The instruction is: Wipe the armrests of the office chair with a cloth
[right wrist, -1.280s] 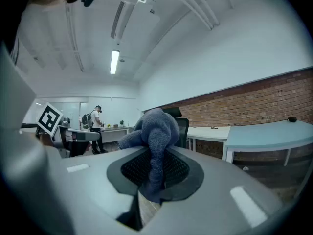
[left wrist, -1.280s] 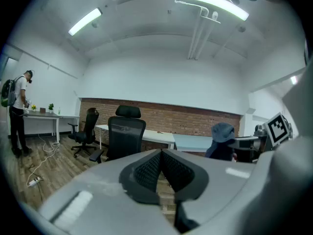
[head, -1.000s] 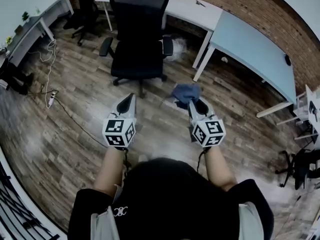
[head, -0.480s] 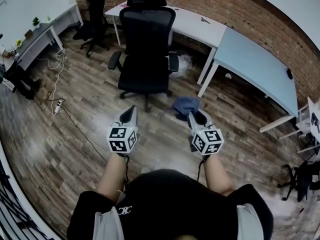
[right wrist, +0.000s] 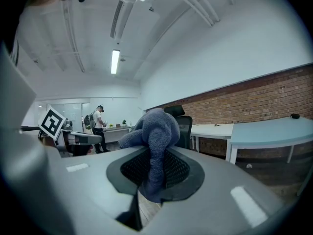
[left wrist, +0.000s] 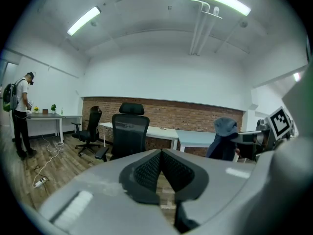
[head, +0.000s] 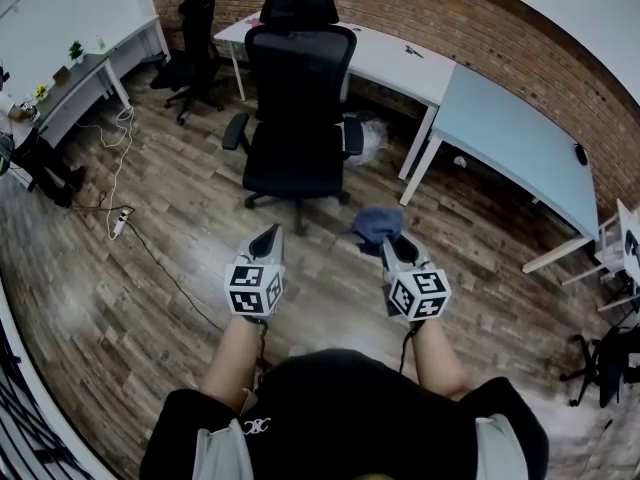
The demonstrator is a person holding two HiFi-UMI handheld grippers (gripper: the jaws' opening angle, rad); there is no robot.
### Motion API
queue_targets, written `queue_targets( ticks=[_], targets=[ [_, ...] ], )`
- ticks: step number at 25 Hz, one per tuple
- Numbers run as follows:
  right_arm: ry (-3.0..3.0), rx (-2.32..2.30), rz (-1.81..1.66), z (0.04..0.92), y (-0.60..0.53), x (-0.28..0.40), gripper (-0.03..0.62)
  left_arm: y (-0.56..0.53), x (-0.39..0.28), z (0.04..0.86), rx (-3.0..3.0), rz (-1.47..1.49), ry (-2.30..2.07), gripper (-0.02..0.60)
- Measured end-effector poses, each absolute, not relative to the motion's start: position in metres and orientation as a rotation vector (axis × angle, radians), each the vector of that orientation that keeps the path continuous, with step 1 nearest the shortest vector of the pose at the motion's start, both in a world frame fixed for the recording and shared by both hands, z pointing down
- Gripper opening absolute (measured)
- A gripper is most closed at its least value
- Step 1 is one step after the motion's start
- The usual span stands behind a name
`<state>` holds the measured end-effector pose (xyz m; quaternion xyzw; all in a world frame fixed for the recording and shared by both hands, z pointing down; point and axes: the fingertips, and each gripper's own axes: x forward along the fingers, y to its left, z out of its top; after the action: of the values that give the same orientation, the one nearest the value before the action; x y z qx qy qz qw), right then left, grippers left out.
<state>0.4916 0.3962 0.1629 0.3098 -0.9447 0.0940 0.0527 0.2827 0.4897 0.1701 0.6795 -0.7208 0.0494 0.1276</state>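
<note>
A black office chair [head: 298, 98] with a headrest stands ahead on the wood floor, its back toward me. Its two armrests, the left armrest [head: 236, 131] and the right armrest [head: 353, 137], stick out at the sides. My right gripper [head: 396, 240] is shut on a blue-grey cloth [head: 377, 224], which bunches up above the jaws [right wrist: 155, 136]. My left gripper [head: 267, 235] is shut with nothing in it [left wrist: 160, 156]. Both grippers are held short of the chair, with bare floor between. The chair [left wrist: 128, 135] shows in the left gripper view too.
White desks [head: 400, 60] and a pale blue desk [head: 510, 123] line the brick wall behind the chair. A second black chair [head: 193, 43] stands at the back left. A power strip with cables [head: 118, 223] lies on the floor at left. A person [left wrist: 19, 114] stands at a far desk.
I have come closer to the chair, which now sits lower and larger in the head view. Both grippers stay held out in front, the cloth still in the right one.
</note>
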Motion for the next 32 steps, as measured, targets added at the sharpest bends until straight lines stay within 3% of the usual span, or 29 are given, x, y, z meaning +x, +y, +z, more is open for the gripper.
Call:
queue_targets(
  ticks=[21, 32],
  targets=[
    [-2.793, 1.046, 0.257, 0.173, 0.402, 0.431, 0.067, 0.491, 0.199, 0.187, 2.022, 0.123, -2.039, 0.006],
    [-2.787, 1.068, 0.301, 0.199, 0.316, 0.416, 0.067, 0.413, 0.183, 0.21, 2.017, 0.201, -2.018, 0.006]
  ],
)
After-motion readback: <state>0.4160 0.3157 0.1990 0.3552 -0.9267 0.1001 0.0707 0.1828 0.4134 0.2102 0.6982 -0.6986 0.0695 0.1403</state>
